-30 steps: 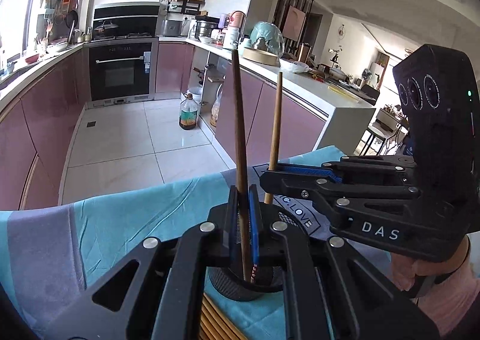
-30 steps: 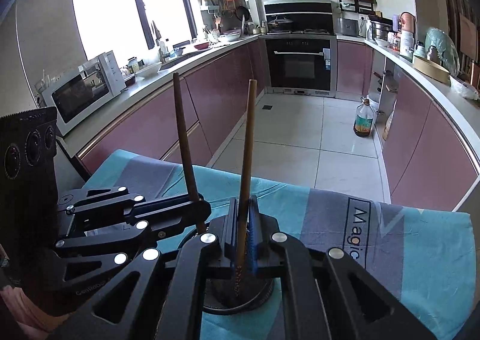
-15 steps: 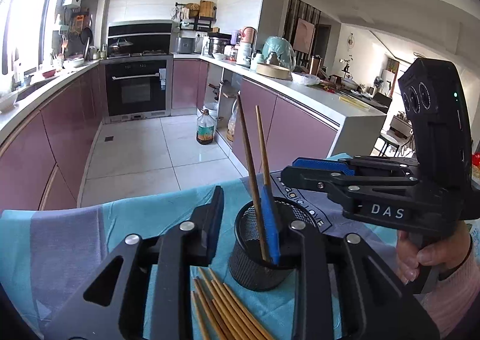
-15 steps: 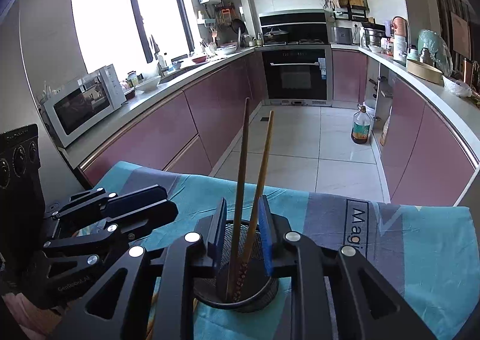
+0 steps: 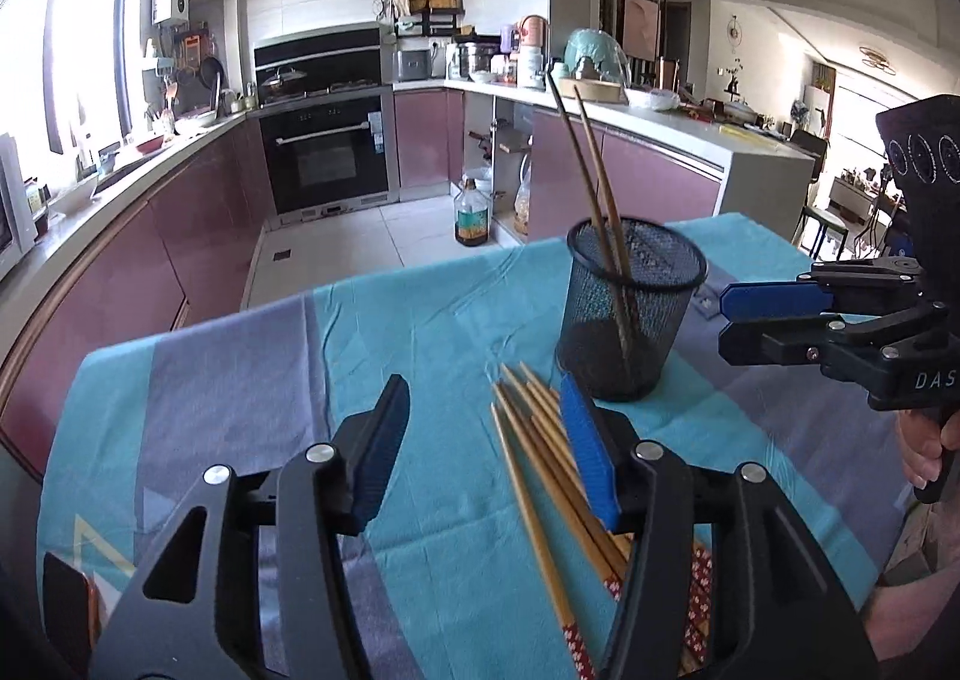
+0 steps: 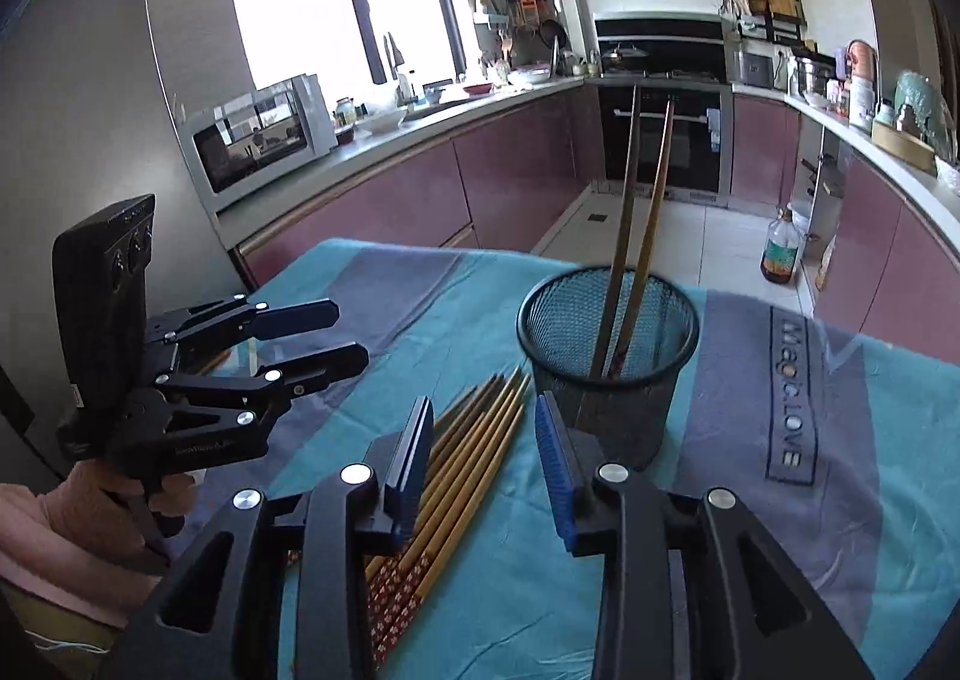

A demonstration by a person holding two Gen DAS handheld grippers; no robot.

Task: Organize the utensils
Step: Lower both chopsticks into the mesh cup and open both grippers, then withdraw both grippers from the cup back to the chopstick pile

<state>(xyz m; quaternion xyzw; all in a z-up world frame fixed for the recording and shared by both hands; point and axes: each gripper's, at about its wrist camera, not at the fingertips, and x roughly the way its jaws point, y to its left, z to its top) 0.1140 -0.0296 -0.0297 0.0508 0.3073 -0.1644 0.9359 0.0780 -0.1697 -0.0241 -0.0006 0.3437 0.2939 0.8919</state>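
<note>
A black mesh cup [image 5: 630,320] [image 6: 606,368] stands on the cloth with two chopsticks [image 5: 591,170] [image 6: 636,188] leaning in it. A bundle of loose chopsticks [image 5: 540,470] [image 6: 474,440] lies on the cloth just in front of the cup. My left gripper [image 5: 480,410] [image 6: 351,335] hovers over the bundle's left side, its jaws opening with nothing gripped. My right gripper [image 6: 483,416] [image 5: 723,323] hangs above the bundle, right of the left one and short of the cup. Its jaws are also opening and hold nothing.
A teal and purple tablecloth [image 5: 240,380] covers the table, whose far edge drops to the tiled kitchen floor. An oil bottle [image 5: 472,215] stands on the floor by pink cabinets. A microwave [image 6: 258,140] sits on the left counter. A person's hands hold both gripper handles.
Both grippers were shut on one chopstick each in the cup. They have opened, let the chopsticks lean in the cup, and drawn back and down toward the loose bundle.
</note>
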